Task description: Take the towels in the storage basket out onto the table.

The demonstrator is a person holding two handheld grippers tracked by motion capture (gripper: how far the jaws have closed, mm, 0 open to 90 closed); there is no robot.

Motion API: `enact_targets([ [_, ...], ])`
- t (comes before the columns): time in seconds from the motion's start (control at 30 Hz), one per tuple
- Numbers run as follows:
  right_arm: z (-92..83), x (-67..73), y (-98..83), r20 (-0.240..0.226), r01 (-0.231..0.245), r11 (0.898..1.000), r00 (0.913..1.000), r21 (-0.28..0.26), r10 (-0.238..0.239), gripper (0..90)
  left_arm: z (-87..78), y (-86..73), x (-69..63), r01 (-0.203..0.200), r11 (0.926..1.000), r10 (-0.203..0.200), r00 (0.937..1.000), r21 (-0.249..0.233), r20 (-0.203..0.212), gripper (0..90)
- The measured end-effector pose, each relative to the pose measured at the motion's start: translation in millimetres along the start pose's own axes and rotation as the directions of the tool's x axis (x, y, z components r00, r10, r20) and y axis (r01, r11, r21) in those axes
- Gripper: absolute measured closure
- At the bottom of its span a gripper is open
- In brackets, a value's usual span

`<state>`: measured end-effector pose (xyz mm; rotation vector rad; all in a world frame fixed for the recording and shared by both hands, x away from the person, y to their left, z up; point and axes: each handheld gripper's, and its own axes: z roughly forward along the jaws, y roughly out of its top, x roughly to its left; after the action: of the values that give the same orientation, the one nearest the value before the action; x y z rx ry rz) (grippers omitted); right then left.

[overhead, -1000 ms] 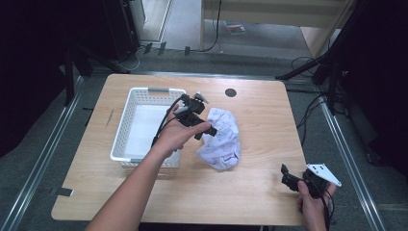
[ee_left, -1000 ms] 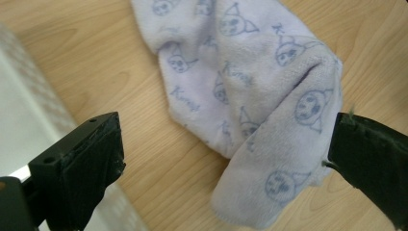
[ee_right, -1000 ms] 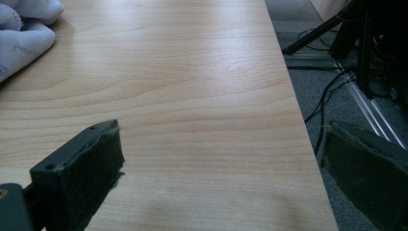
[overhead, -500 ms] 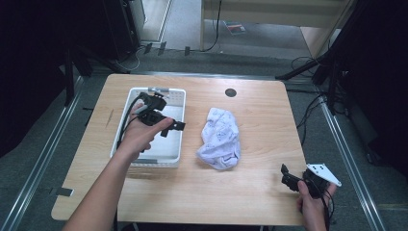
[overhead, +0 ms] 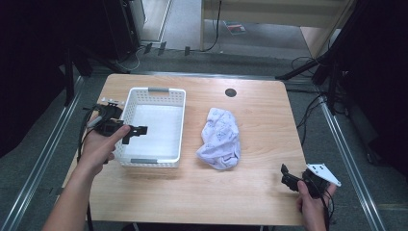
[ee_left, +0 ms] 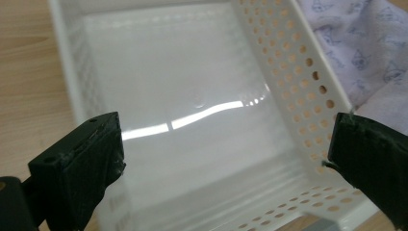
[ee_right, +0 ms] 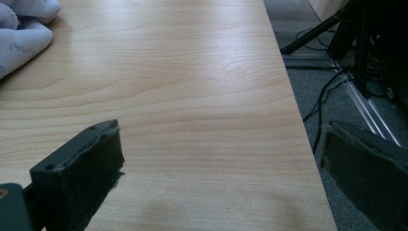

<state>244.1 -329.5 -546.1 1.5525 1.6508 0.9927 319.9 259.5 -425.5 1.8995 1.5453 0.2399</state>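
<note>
Left gripper has pulled off the cloth and swung left. A second ago it sat at the cloth's upper left edge; now it hangs over the left wall of the basket, jaws spread wide with nothing between them. In the left gripper view its jaws frame the bare basket floor.

The cloth hasn't moved. It's the same crumpled heap on the desk, just right of the basket and apart from it. So no transfer happened: the basket is empty and the cloth is out. My read is either an aborted grab or a reposition toward the basket itself (can't tell which from this).

Right gripper is unchanged, parked at the desk's near right corner with jaws spread and empty. Its view looks along bare wood, with a corner of the cloth at top left.

Materials:
- Cloth: soft, pale lilac-white with a small printed pattern, bunched with deep folds. It's limp, so it should sag and trail when pinched.
- Basket: rigid white plastic, rectangular, with perforated walls and a glossy solid floor that reflects the lights. Grey handle tabs on the short ends.
- Desk: light wood-grain laminate, smooth, with rounded corners and a dark grommet near the far edge.
</note>
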Motion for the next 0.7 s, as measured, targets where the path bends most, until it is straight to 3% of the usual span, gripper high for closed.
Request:
enact_targets([
  [0.17,-0.1,0.4,0.0,0.005,0.001,1.000,1.0000,0.002,-0.001,1.2,-9.1,-28.2,27.0,0.070,0.9961,-0.070,0.9975,-0.053,0.011,0.0],
  [0.3,-0.3,0.6,-0.1,0.007,0.002,1.000,1.0000,0.000,-0.002,1.2,-21.4,-54.2,42.1,0.108,0.9847,-0.106,0.9941,-0.137,0.022,0.0],
  [0.43,-0.2,0.9,-0.1,0.008,0.003,1.000,1.0000,0.001,-0.003,1.3,-29.3,-76.6,55.5,0.145,0.9644,-0.147,0.9891,-0.221,0.005,0.0],
  [0.57,-0.1,1.0,-0.1,0.009,0.007,1.000,0.9999,-0.003,-0.007,1.2,-27.0,-102.9,70.2,0.158,0.9374,-0.172,0.9849,-0.311,-0.019,0.0],
  [0.7,-0.2,1.0,-0.2,0.009,0.009,1.000,0.9999,-0.004,-0.009,2.3,-18.9,-132.5,79.5,0.120,0.9100,-0.163,0.9838,-0.397,-0.075,0.0],
])
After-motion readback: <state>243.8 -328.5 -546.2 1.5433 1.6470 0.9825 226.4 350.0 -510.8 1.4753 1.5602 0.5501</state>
